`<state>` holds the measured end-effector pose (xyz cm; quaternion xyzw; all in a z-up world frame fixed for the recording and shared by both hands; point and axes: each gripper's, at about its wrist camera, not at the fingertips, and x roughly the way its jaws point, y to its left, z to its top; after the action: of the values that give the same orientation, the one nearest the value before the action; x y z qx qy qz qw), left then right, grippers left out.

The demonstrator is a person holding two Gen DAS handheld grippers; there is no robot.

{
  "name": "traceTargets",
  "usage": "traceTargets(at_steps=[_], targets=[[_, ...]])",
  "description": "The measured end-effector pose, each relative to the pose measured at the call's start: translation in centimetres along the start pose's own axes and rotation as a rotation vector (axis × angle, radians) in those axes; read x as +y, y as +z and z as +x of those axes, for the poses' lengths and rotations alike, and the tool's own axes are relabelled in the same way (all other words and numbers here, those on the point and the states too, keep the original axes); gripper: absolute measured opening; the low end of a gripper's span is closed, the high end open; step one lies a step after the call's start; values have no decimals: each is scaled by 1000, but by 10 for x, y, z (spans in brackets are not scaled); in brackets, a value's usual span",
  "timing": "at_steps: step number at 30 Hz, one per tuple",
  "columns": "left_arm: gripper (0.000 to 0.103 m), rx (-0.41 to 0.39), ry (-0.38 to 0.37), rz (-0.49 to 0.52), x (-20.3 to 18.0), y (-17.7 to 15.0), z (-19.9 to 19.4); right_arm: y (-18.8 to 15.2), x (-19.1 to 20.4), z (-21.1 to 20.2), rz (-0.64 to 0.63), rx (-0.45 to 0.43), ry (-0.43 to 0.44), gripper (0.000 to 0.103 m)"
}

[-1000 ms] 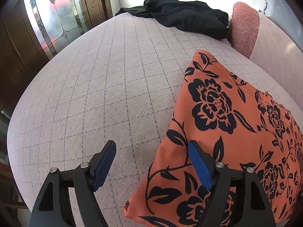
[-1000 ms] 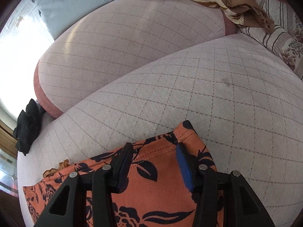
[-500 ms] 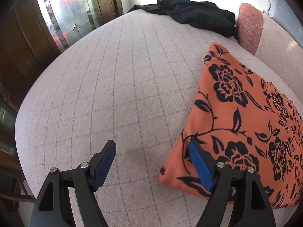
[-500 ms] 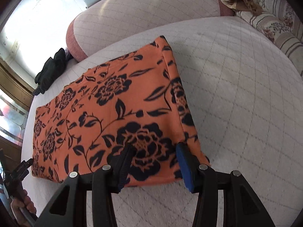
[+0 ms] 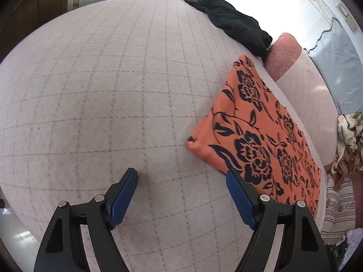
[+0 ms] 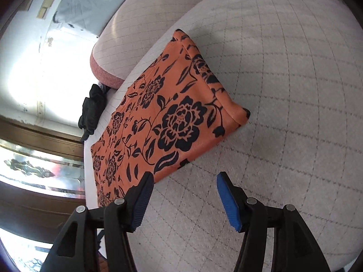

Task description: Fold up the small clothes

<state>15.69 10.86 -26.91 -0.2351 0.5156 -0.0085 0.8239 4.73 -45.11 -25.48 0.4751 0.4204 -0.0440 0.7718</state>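
Note:
An orange cloth with black flowers (image 5: 261,133) lies folded flat on the pale quilted cushion (image 5: 102,90). It also shows in the right wrist view (image 6: 168,117). My left gripper (image 5: 181,181) is open and empty, above the cushion, with the cloth's near left corner ahead and to the right. My right gripper (image 6: 183,183) is open and empty, just in front of the cloth's near edge, clear of it.
A black garment (image 5: 231,20) lies at the far end of the cushion, also seen in the right wrist view (image 6: 90,111). A pink-edged backrest cushion (image 5: 283,54) stands behind the cloth. A pile of patterned clothes (image 5: 347,140) sits at the right.
Both grippers have pulled back and away from the orange cloth. The right gripper has opened wider. The cloth stays flat on the cushion.

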Motion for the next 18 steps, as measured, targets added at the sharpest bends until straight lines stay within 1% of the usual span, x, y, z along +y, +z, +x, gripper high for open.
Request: traceTargets(at_steps=[2,4,5,7,8,11,13,15,17,18], targets=[[84,7,-35,23,-13,0,9,1,-11,6,82,8,43,65],[84,21,-101,9,-22,4,16,2,-24,14,170,13,75,66],[84,24,-151,-11,-26,6,20,3,-31,18,216,16,90,66],[84,66,-266,-61,-33,9,35,6,-43,26,305,9,150,66],[84,67,-289,-83,-34,11,39,7,-46,29,336,-2,175,67],[84,46,-359,-153,-33,16,48,15,-48,37,371,-37,215,69],[82,37,-397,-214,-28,16,48,21,-46,44,383,-59,224,69],[67,30,-417,-249,-25,18,52,27,-41,49,374,-81,228,69],[35,45,-411,-285,-16,18,57,34,-39,53,371,-102,238,68],[30,41,-408,-310,-12,17,60,37,-37,56,372,-112,245,68]])
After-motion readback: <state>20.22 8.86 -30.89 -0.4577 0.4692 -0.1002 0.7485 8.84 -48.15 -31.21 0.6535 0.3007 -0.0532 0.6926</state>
